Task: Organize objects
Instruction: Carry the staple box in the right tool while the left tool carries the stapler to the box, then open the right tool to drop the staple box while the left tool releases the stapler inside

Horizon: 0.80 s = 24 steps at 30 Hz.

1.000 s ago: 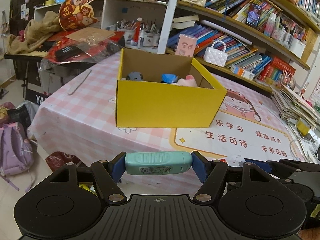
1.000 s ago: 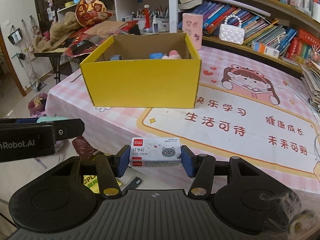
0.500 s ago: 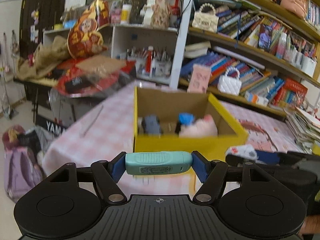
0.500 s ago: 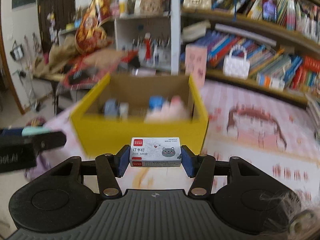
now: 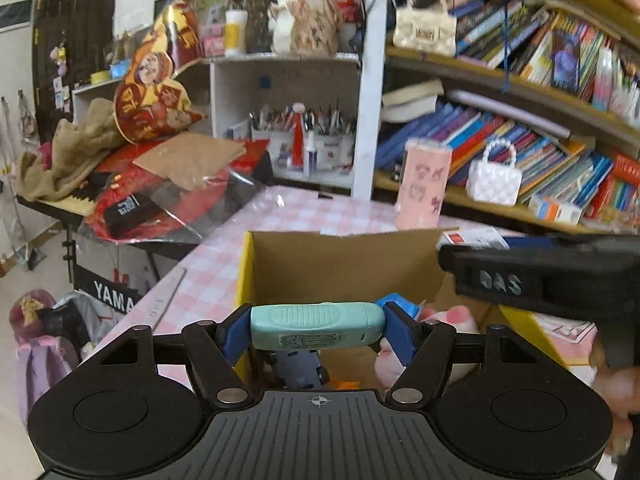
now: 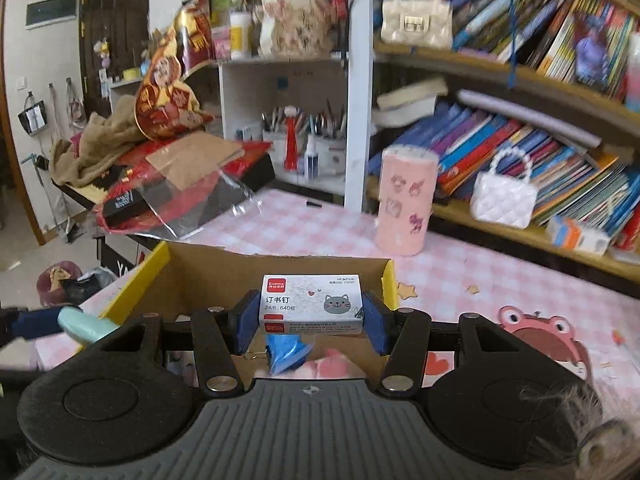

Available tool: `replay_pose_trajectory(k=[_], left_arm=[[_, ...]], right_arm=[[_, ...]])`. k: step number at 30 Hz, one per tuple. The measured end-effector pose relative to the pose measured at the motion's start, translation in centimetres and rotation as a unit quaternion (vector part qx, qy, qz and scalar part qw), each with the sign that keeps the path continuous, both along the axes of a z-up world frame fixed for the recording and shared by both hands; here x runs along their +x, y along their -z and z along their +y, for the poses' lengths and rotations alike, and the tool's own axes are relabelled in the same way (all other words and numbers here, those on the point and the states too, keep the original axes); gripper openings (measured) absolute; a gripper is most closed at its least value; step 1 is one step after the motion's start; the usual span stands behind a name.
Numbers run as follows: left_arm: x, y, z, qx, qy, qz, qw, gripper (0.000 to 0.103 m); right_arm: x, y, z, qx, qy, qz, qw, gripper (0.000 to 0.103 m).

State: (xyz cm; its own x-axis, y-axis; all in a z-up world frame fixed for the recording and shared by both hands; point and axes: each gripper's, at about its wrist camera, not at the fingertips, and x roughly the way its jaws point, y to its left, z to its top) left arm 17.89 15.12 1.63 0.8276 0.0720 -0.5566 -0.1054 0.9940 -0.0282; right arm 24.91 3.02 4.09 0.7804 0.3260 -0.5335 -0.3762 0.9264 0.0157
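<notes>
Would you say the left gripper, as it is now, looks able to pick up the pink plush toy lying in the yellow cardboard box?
Probably not yet: the left gripper is shut on a teal plastic case, so nothing can take the pink plush toy, though the yellow cardboard box is open-topped.

"订书钉", "24/6 640枚" and a red "Comix" logo on the staple box (image 6: 312,304). "YAMA", cut off by the table edge, in white on the black keyboard stand panel (image 5: 108,300). Raised letters "DAS" on the black body of the right gripper (image 5: 500,282). Other print too blurred to read.
</notes>
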Motion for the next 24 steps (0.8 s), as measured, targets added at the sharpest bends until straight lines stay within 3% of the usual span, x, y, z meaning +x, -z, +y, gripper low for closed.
replay_pose_trajectory(k=[6, 14, 18, 22, 24], left_arm=[[2.5, 2.4, -1.4, 0.024, 0.022, 0.042, 0.9986, 0.069], [3.9, 4.3, -1.5, 0.037, 0.021, 0.075, 0.9962, 0.069], [4.0, 4.5, -1.6, 0.05, 0.022, 0.077, 0.9955, 0.069], [3.7, 4.1, -1.5, 0.044, 0.024, 0.073, 0.9961, 0.074], [3.1, 3.5, -1.5, 0.046, 0.023, 0.059, 0.9969, 0.082]], right_arm=[[4.9, 2.4, 2.0, -0.025, -0.045, 0.061, 0.997, 0.051], [7.8, 5.5, 5.4, -0.078, -0.123, 0.146, 0.978, 0.052], [7.8, 6.2, 6.1, -0.103, -0.14, 0.158, 0.972, 0.054], [7.5, 5.6, 5.6, -0.091, -0.123, 0.145, 0.977, 0.072], [7.3, 4.7, 4.8, -0.074, -0.113, 0.138, 0.981, 0.072]])
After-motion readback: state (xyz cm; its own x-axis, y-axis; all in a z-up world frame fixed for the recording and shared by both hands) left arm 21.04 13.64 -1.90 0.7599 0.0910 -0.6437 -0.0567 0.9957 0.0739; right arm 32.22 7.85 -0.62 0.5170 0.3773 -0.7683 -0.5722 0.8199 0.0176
